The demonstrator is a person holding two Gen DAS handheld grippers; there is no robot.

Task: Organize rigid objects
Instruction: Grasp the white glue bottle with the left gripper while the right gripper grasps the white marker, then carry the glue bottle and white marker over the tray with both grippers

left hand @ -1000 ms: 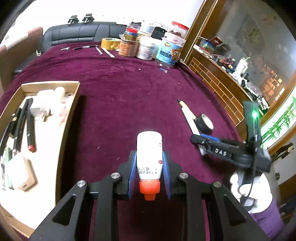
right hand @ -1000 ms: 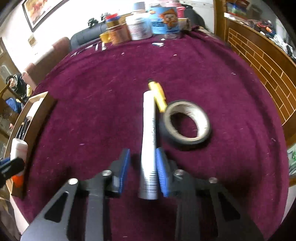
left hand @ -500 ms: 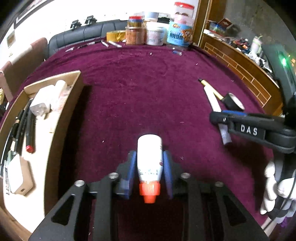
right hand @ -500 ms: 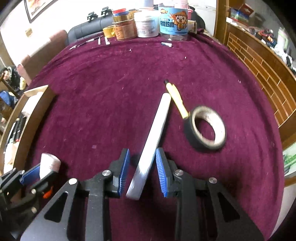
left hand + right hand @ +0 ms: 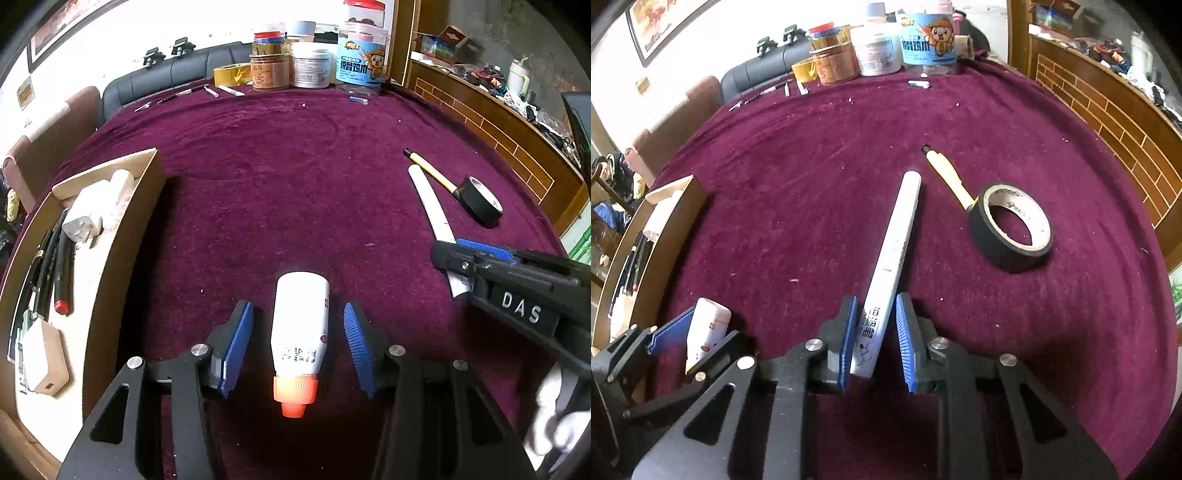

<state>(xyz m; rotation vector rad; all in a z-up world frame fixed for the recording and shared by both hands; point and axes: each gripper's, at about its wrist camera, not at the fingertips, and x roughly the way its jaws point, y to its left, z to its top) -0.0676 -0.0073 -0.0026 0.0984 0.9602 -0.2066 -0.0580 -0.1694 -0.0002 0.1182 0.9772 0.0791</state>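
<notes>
While the left gripper [image 5: 298, 349] stands open around the white plastic bottle with orange cap [image 5: 300, 332] lying on the maroon cloth [image 5: 277, 177], closing squarely on its body seems advisable.

Right view: right gripper [image 5: 874, 339] straddles the long white marker pen [image 5: 892, 258], pads apparently not yet clamped; centre it before lifting toward the wooden tray [image 5: 679, 221].

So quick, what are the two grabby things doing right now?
Left gripper: open, fingers apart around the white bottle, not squeezing it.
Right gripper: open around the white marker.
</notes>
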